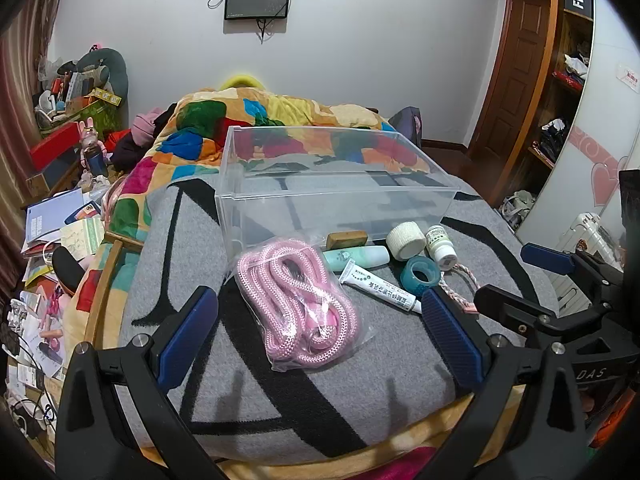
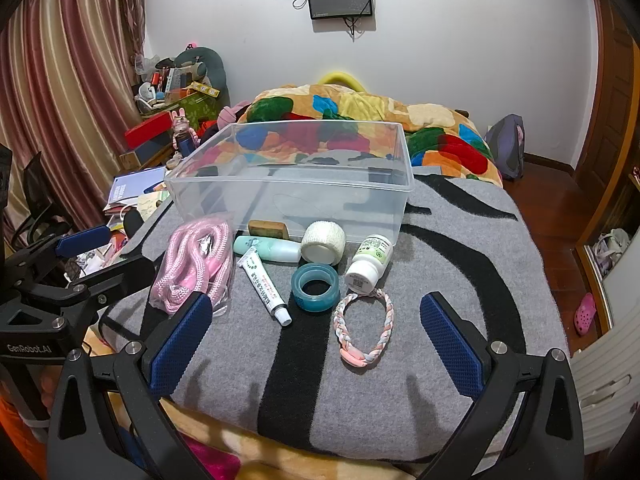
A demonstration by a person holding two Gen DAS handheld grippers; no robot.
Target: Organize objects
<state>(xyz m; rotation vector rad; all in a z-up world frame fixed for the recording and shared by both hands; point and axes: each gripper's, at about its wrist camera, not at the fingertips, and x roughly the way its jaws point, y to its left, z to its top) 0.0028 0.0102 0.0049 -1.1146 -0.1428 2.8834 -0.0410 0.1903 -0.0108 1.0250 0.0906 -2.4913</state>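
An empty clear plastic box (image 1: 248, 176) (image 2: 192, 188) stands on a grey and black blanket (image 1: 360, 392) (image 2: 460, 248). In front of it lie a bagged pink rope (image 1: 296, 300) (image 2: 196, 268), a white ointment tube (image 2: 264, 286), a mint bottle (image 2: 268, 249), a brown block (image 2: 268, 229), a white bandage roll (image 2: 323, 242), a teal tape roll (image 2: 315, 287), a white pill bottle (image 2: 368, 264) and a braided pink ring (image 2: 363, 330). My left gripper (image 1: 320, 340) is open around the rope's near end. My right gripper (image 2: 316, 344) is open, just short of the ring and tape.
A colourful quilt (image 1: 280, 116) is heaped behind the box. Cluttered papers and boxes (image 1: 52, 232) fill the floor to the left. A wardrobe and white suitcase (image 1: 588, 236) stand to the right. The blanket's front edge is just under both grippers.
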